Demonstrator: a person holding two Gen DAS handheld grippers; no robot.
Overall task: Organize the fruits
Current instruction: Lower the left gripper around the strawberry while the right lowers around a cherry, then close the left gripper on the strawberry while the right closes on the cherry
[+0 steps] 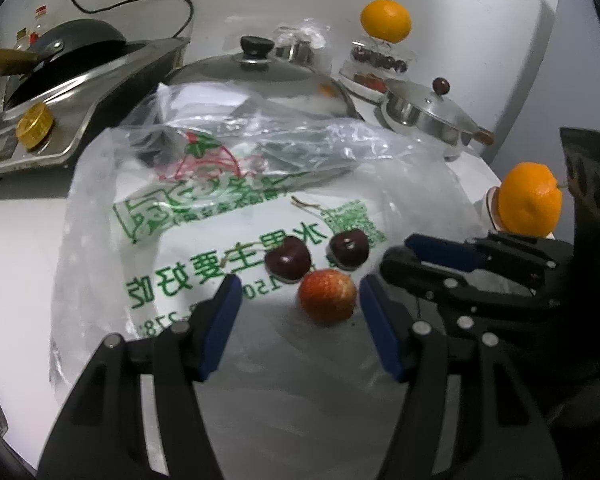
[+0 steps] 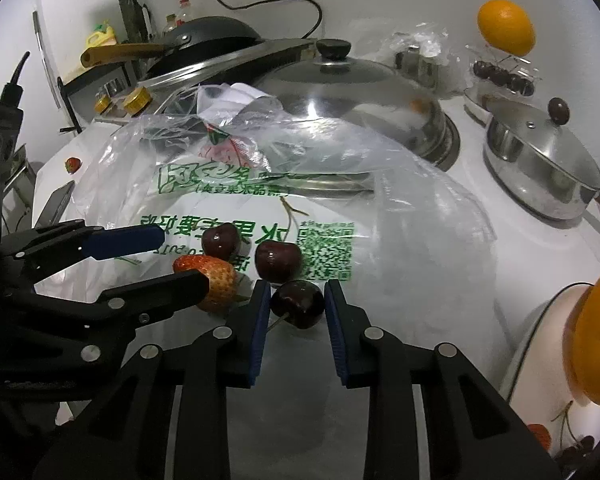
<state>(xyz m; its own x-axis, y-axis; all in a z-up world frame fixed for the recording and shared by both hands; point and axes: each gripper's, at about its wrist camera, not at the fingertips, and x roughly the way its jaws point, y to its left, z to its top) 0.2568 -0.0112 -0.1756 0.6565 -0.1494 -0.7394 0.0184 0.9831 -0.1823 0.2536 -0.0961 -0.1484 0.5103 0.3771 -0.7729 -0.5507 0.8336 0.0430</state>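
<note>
Here, a clear plastic bag (image 1: 228,208) with green print lies flat on a white counter (image 2: 520,248), and the loose fruit sits on it. Right gripper (image 2: 297,304): jaws drawn in narrow on a dark cherry (image 2: 298,304), blue pads touching it on both sides, its stem poking out toward the left pad. No earlier view to compare.

Left gripper (image 1: 298,300): jaws about half spread, straddling a strawberry (image 1: 327,297); pads (image 1: 224,312) stand clear of it on both sides, nothing gripped. In the right wrist view the same strawberry (image 2: 208,280) lies between that gripper's fingers.

Two more cherries (image 1: 289,259) and (image 1: 349,249) lie just beyond the strawberry, near each other, with a loose stem (image 1: 304,204) further back on the bag.

Far side: a large steel lid (image 2: 340,92) with a black knob, partly under the bag's far edge. Right of it, a small lidded pot (image 2: 540,160). A wok (image 1: 76,40) rests on a stove at far left.

One orange (image 1: 386,20) sits atop a clear box of cherries (image 1: 376,60) at the far right. A second orange (image 1: 530,199) sits on a white dish at the near right.

A small strawberry (image 2: 73,165) lies alone on the counter, far left, off the bag.
</note>
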